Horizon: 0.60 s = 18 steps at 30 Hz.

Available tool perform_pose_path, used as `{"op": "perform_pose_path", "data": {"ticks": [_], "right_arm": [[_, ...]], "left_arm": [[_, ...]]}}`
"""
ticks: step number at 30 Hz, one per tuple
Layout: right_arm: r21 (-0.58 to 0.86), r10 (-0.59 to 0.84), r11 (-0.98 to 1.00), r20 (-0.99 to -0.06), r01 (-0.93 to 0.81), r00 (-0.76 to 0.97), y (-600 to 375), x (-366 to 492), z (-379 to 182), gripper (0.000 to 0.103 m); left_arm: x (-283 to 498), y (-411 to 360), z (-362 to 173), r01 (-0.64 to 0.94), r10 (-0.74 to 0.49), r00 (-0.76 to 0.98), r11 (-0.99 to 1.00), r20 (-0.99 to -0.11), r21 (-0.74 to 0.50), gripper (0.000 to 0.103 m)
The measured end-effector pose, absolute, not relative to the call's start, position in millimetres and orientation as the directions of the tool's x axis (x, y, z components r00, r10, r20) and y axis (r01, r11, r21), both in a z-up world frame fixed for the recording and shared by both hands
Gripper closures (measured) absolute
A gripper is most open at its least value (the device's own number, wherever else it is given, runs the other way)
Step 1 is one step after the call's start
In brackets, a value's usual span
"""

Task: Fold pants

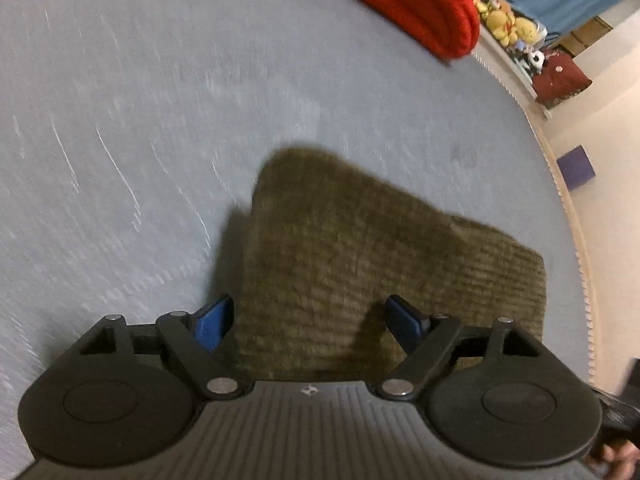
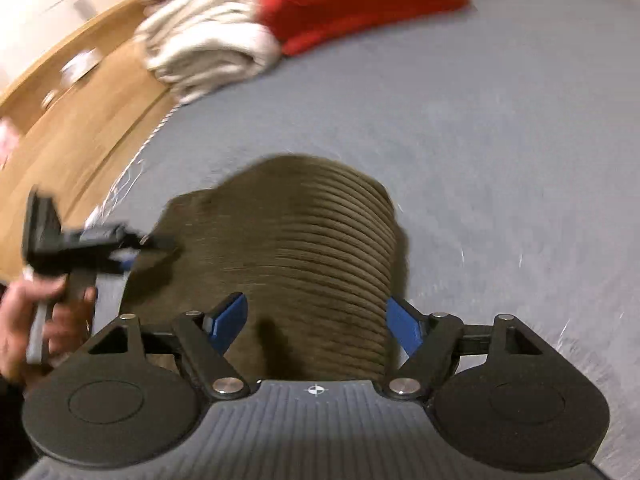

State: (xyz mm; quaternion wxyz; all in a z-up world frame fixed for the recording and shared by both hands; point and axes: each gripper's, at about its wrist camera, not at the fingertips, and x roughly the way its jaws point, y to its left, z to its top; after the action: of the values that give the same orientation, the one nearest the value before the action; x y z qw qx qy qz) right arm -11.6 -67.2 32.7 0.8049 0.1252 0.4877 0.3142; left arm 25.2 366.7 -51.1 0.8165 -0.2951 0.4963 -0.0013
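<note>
With the olive-brown ribbed corduroy pants [image 2: 304, 256] lying compactly folded on the grey-blue mattress [image 1: 160, 120], the left gripper [image 1: 308, 320] and right gripper [image 2: 316, 320] both hover released above them; the fold looks finished, so the next move is probably setting the bundle aside.

My pants [image 1: 360, 248] are olive-brown ribbed corduroy, folded into a compact bundle with a rounded far edge [image 2: 304, 168], lying flat on the grey-blue bed [image 1: 160, 100].

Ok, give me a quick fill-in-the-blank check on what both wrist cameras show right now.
1. The pants are made of brown ribbed fabric and lie on a ____ bed cover.
2. The jaws of the right gripper stand ____.
3. The folded item at the far end, next to the cream blanket, is ____.
4. The left gripper holds ____.

Missing words: grey; open; red; nothing
</note>
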Motion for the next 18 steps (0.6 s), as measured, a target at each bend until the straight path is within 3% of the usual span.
{"op": "perform_pose_path", "data": {"ticks": [4, 7, 8, 10, 12, 14, 18], "right_arm": [[0.664, 0.709, 0.704, -0.675, -0.252, 0.203, -68, 10, -8, 0.014], [0.668, 0.710, 0.702, -0.679, -0.246, 0.184, -55, 16, -31, 0.012], [0.670, 0.710, 0.703, -0.680, -0.241, 0.180, -54, 18, -38, 0.016], [0.676, 0.713, 0.701, -0.676, -0.225, 0.188, -53, 18, -39, 0.039], [0.676, 0.720, 0.693, -0.664, -0.251, 0.201, -58, 13, -26, 0.054], [0.677, 0.730, 0.683, -0.645, -0.276, 0.224, -64, 11, -13, 0.060], [0.655, 0.721, 0.692, -0.619, -0.303, 0.310, -89, 9, 17, 0.062]], "left_arm": [[30, 366, -84, -0.287, -0.377, 0.465, 0.791, -0.801, -0.540, 0.014], [33, 370, -92, -0.261, -0.392, 0.472, 0.793, -0.790, -0.550, 0.014], [32, 370, -93, -0.253, -0.390, 0.475, 0.798, -0.789, -0.547, 0.018], [32, 367, -90, -0.234, -0.377, 0.488, 0.813, -0.788, -0.533, 0.028], [31, 358, -82, -0.216, -0.344, 0.495, 0.840, -0.797, -0.497, 0.035], [32, 346, -71, -0.182, -0.329, 0.519, 0.859, -0.789, -0.478, 0.043], [42, 309, -51, -0.090, -0.380, 0.577, 0.850, -0.723, -0.519, 0.048]]}}
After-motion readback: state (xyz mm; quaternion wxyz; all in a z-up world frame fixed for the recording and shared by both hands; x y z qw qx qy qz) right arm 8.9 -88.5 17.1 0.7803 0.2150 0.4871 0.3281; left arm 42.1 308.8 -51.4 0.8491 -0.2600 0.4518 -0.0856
